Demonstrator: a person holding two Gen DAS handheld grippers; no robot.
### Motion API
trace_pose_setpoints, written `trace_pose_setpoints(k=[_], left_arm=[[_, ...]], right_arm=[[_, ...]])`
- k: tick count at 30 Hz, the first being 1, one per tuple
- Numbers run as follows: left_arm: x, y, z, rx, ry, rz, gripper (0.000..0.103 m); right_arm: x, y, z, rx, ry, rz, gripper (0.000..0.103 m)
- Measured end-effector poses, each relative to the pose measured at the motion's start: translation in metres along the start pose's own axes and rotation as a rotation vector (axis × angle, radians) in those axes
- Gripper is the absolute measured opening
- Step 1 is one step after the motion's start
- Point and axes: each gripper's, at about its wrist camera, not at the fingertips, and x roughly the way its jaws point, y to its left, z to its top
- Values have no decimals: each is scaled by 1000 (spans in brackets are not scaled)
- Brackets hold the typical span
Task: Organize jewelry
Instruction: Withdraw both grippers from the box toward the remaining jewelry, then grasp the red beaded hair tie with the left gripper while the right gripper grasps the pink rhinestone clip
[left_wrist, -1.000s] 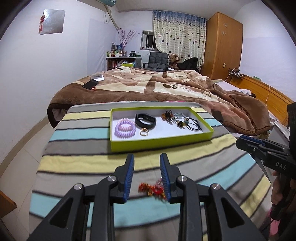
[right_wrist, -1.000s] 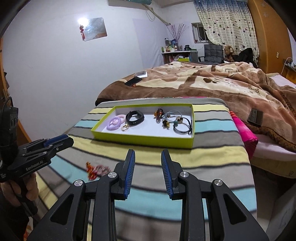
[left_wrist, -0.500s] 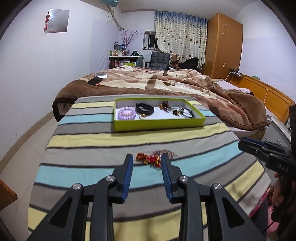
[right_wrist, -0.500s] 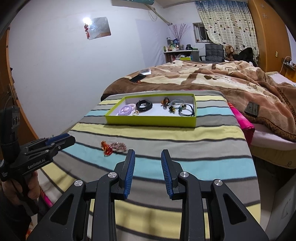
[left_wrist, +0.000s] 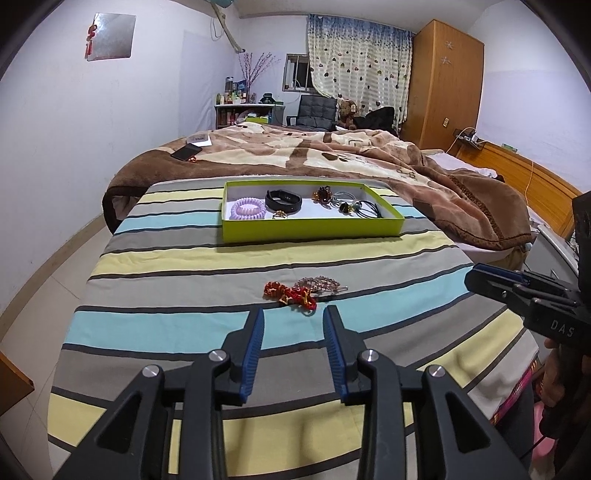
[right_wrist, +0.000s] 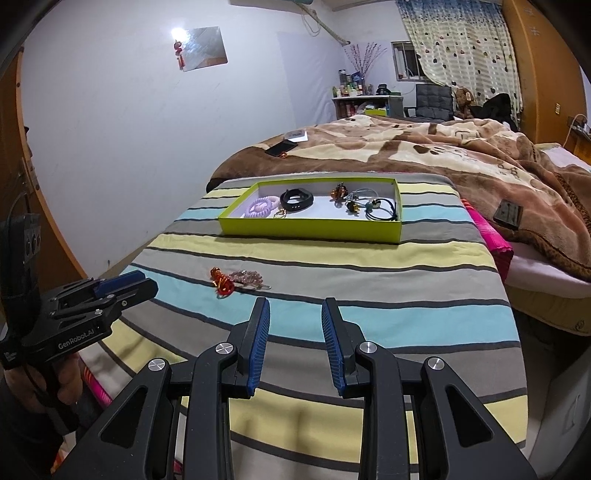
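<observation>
Both grippers hang empty with fingers spread: the left gripper (left_wrist: 293, 328) just short of the red beaded piece (left_wrist: 290, 293), which lies tangled with a pale chain (left_wrist: 319, 284) mid-tabletop, well short of the green tray (left_wrist: 310, 228). A careless pinch might drag both together. The right gripper (right_wrist: 295, 321) waits; its side reads "DAS", the left's "GenRobot.AI".

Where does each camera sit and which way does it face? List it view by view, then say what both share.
Left wrist: rides the left gripper, facing over the striped tablecloth toward the green tray; the right gripper enters at the right edge.
Right wrist: rides the right gripper, facing the same way; the left gripper and a hand show at left.
Shared: tray, red bead piece, bed.
</observation>
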Motion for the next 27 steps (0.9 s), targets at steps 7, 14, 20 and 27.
trace_pose_setpoints(k=[7, 14, 20, 27], left_arm=[[14, -3, 2, -9, 30, -3, 39], [40, -4, 4, -40, 95, -6, 39], [68, -5, 4, -78, 164, -2, 40], [93, -7, 11, -105, 207, 26, 40]], right_arm=[[10, 1, 2, -14, 16, 3, 30], [21, -1, 4, -16, 30, 6, 30], [33, -4, 6, -16, 46, 10, 30], [45, -7, 8, -9, 65, 13, 30]])
